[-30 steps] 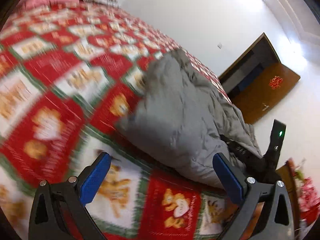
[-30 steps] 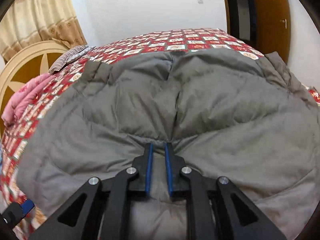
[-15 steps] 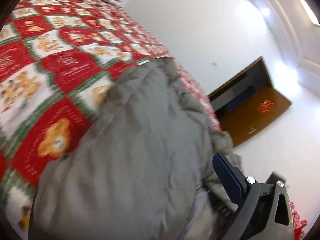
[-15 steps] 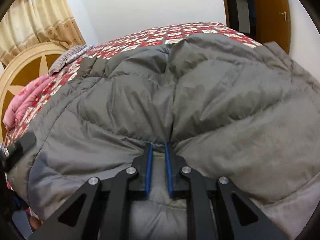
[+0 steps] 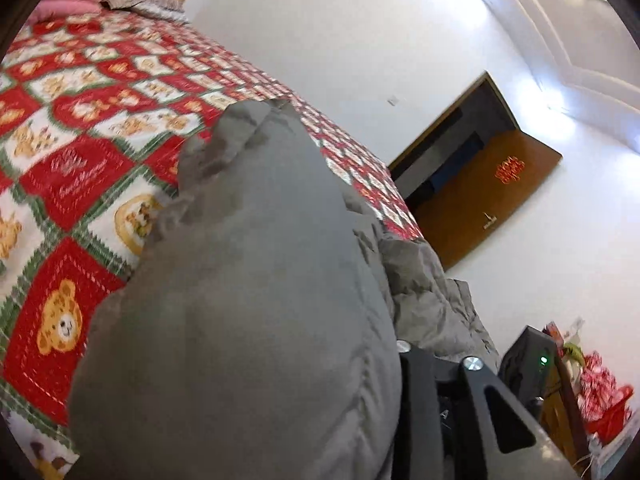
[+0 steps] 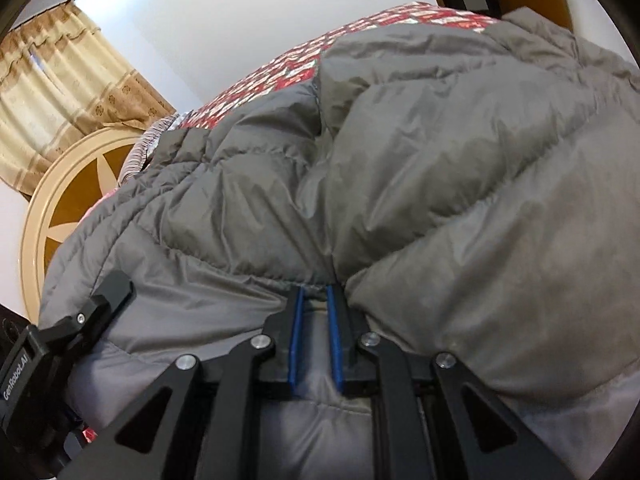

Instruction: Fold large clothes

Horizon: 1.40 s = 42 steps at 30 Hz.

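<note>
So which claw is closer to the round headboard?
Left. The left claw, its jaws just closing on the grey jacket, sits at the jacket's edge toward the headboard; the right claw pinches the jacket farther along, toward the door.

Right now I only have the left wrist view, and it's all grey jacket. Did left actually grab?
Observer: The right wrist view shows the left gripper with one finger on top of the near edge of the grey jacket. Its jaws have just been closing, with fabric between them.
Operator: And the right side?
Observer: There the right gripper is shut on a fold of the jacket, with its blue pads pressed against the fabric.
</note>
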{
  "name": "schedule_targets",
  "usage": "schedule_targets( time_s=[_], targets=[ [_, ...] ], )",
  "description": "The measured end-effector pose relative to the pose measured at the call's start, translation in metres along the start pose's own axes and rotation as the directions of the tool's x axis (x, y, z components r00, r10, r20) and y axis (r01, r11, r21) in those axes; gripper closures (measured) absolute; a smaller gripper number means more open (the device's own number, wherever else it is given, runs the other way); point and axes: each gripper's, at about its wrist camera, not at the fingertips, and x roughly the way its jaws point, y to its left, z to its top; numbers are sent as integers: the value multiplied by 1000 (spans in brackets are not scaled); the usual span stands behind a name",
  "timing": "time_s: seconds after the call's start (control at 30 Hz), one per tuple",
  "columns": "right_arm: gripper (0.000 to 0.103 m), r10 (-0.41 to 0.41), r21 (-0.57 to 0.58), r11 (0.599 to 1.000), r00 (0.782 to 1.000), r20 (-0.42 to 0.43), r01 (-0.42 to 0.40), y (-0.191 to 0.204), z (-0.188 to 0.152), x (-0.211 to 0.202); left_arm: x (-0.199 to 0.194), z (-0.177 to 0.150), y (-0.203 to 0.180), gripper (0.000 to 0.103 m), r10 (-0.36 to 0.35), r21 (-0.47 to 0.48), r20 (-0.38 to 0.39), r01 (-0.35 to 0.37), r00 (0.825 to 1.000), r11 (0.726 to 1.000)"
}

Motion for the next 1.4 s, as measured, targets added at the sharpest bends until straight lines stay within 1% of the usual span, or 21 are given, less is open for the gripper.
schedule_targets(
  time_s=[0.2,0.3,0.37,0.47,0.5,0.53,0.57,0.63,0.7,0.73,0.87,0.93,1.0,1.07,1.1,1.17,1.2,1.23,1.27,1.33,1.4],
  targets=[
    [89,73,97,993,997,-38,-69,-2,-7,-2,-17,7,-3,81,-32,40,13,32,999,999],
    [88,156,160,977,985,-71,-143,8,-18,3,-35,15,-18,81,-25,135,40,20,999,991],
    [88,238,199,956,966,-97,-215,22,-28,10,-50,23,-32,81,-9,230,58,-4,998,973],
    [89,417,264,891,896,-153,-369,48,-43,29,-66,29,-55,81,34,375,83,-62,996,925],
    [90,477,282,863,860,-179,-420,56,-46,35,-67,28,-60,81,52,413,88,-84,995,907],
    [90,506,285,849,840,-198,-445,61,-47,38,-69,26,-68,81,83,469,100,-120,992,875],
    [90,514,273,848,831,-212,-454,64,-46,38,-69,21,-76,81,103,517,110,-146,989,844],
    [83,499,227,862,835,-232,-453,64,-40,25,-68,17,-84,81,91,572,114,-140,989,808],
    [83,511,202,857,830,-223,-473,53,-31,5,-64,10,-95,81,68,613,108,-120,992,781],
    [83,510,188,858,837,-198,-478,42,-26,-12,-63,2,-104,81,67,643,109,-122,992,756],
    [77,431,135,898,899,-71,-420,-10,-12,-81,-41,-41,-146,81,75,787,105,-129,992,604],
    [69,328,120,938,945,3,-326,-45,-9,-120,-28,-62,-160,81,74,835,85,-112,994,538],
    [64,240,115,963,969,57,-245,-73,-9,-148,-14,-86,-172,81,70,874,56,-83,996,479],
    [55,180,132,972,978,108,-193,-98,-10,-172,5,-114,-180,81,79,914,18,-49,997,402],
    [47,163,148,972,977,135,-182,-110,-9,-184,12,-125,-183,81,89,929,8,-40,996,368],
    [33,159,170,967,972,173,-188,-123,-7,-198,29,-154,-185,81,116,964,9,-39,993,264],
    [21,164,178,964,968,188,-197,-127,-4,-203,34,-163,-184,81,120,972,16,-44,993,233],
    [9,180,178,960,964,195,-215,-126,-1,-205,39,-170,-183,81,123,976,19,-45,992,213],
    [3,197,175,957,961,196,-232,-119,7,-199,43,-175,-182,81,124,977,14,-40,992,208],
    [0,213,166,956,962,172,-241,-117,17,-192,46,-180,-180,81,117,975,1,-28,993,222],
    [0,186,138,969,973,136,-204,-103,32,-179,48,-186,-181,81,110,977,6,-29,994,210]
  ],
)
